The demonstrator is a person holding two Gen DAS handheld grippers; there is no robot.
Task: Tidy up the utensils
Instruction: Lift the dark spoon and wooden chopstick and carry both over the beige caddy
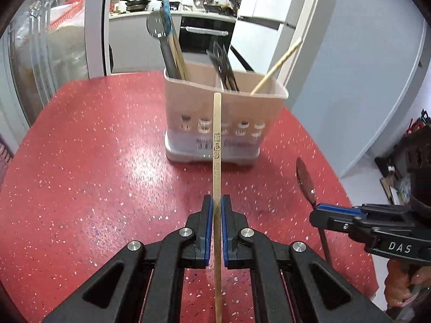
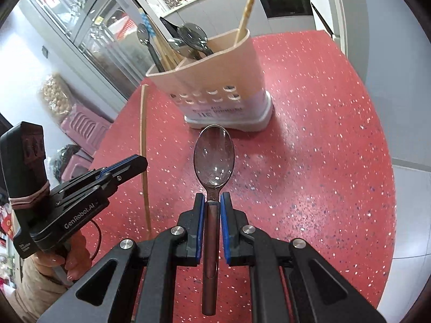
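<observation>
My left gripper (image 1: pixel 217 202) is clamped on a wooden chopstick (image 1: pixel 217 145), which runs lengthwise through the narrow gap between my two blue pads (image 1: pixel 207 223); its stamped upper part extends beyond my fingertips toward the utensil holder (image 1: pixel 226 123), and its lower part passes back between the finger linkages. My right gripper (image 2: pixel 212 202) grasps a metal spoon (image 2: pixel 214 158) by the neck of its handle: the bowl lies just past my fingertips, concave face up, and the dark handle runs back along the midline between my pads (image 2: pixel 200 226). The pale, divided utensil holder stands on the red speckled table (image 1: pixel 94 145), ahead of both grippers and apart from them. Its left compartment holds a spoon and several chopsticks, some bound with a blue band (image 1: pixel 166 8); its middle compartment holds dark utensils (image 1: pixel 223 64); a single chopstick (image 1: pixel 277 66) leans out of the right compartment. In the right wrist view my left gripper appears at the left edge with its chopstick rising nearly upright beside the holder. In the left wrist view the right gripper enters from the right, holding its spoon edge-on.
</observation>
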